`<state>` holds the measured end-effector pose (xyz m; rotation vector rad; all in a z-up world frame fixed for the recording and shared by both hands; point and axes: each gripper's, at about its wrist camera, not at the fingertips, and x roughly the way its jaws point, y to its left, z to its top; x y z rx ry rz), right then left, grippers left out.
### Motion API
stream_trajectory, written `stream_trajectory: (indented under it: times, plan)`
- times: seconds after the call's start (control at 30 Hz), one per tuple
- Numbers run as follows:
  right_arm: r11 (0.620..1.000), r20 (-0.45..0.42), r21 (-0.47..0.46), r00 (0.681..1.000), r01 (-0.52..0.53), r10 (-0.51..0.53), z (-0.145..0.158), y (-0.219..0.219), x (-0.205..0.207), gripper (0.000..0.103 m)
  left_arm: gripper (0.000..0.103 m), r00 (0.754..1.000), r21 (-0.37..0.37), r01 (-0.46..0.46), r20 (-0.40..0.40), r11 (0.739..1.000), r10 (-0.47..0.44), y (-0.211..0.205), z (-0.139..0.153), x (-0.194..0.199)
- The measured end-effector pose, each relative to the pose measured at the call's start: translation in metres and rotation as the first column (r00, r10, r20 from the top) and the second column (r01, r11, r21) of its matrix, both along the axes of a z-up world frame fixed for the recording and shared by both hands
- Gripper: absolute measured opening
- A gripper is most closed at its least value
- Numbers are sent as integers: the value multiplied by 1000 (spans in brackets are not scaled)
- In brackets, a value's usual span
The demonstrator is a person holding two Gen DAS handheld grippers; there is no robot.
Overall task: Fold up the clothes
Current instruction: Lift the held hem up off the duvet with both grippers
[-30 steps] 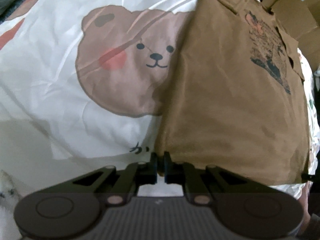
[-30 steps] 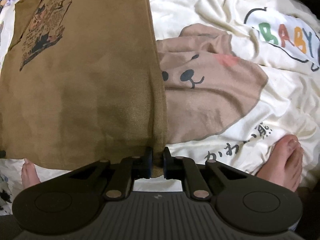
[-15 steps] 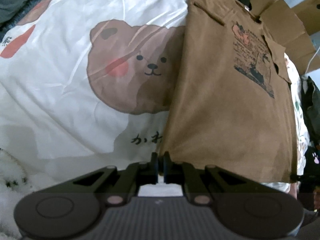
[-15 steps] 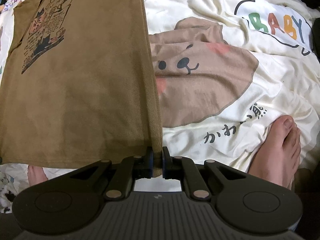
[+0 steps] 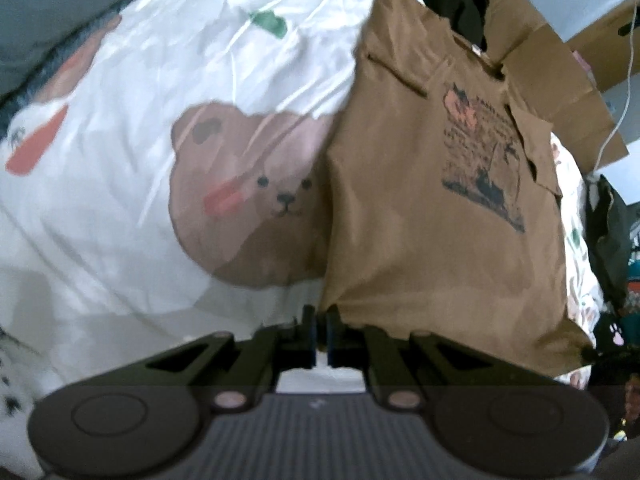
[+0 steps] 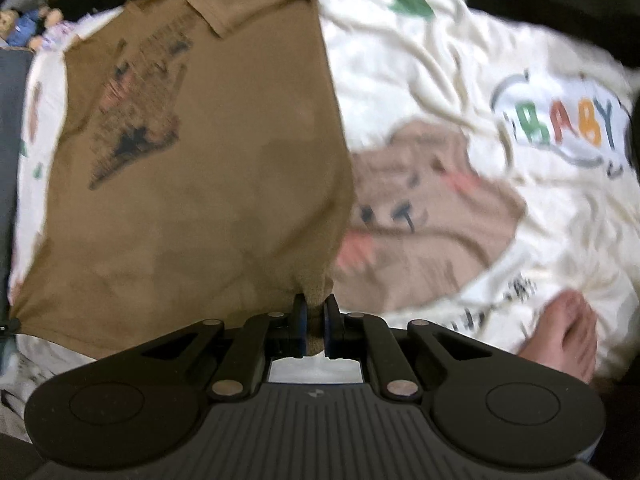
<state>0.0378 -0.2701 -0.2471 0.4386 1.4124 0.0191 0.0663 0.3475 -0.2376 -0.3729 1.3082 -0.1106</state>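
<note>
The brown cotton T-shirt with a dark picture on its chest [image 5: 440, 216] lay spread on the white bear-print bedsheet [image 5: 120, 200], so it could be folded flat. The left gripper [image 5: 321, 334] and the right gripper [image 6: 315, 326] each pinched a bottom corner tight, likely to carry the hem toward the collar

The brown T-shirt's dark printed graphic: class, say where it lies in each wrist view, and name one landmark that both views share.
Left wrist view: printed graphic sits upper right, on the brown T-shirt.
Right wrist view: printed graphic sits upper left, blurred.
Shared landmark: the T-shirt's bottom hem, pinched by the left gripper and the right gripper.
</note>
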Motion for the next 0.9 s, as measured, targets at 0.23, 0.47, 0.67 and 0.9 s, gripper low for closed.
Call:
stream_trajectory:
  times: [0.23,0.47,0.67,0.9]
  plan:
    - [1000,80,26,997,16,-18,27,1,29,8,4,998,36,30,50,999,-32,-11,27,33]
    - [998,142,49,989,38,-44,52,-14,40,8,4,996,58,42,76,997,-46,-21,47,59]
    - [996,174,77,983,52,-65,59,-16,55,8,4,996,55,17,84,998,-22,-20,55,78]
    - [994,188,90,979,65,-81,72,-24,71,8,4,994,70,20,109,997,-27,-25,72,100]
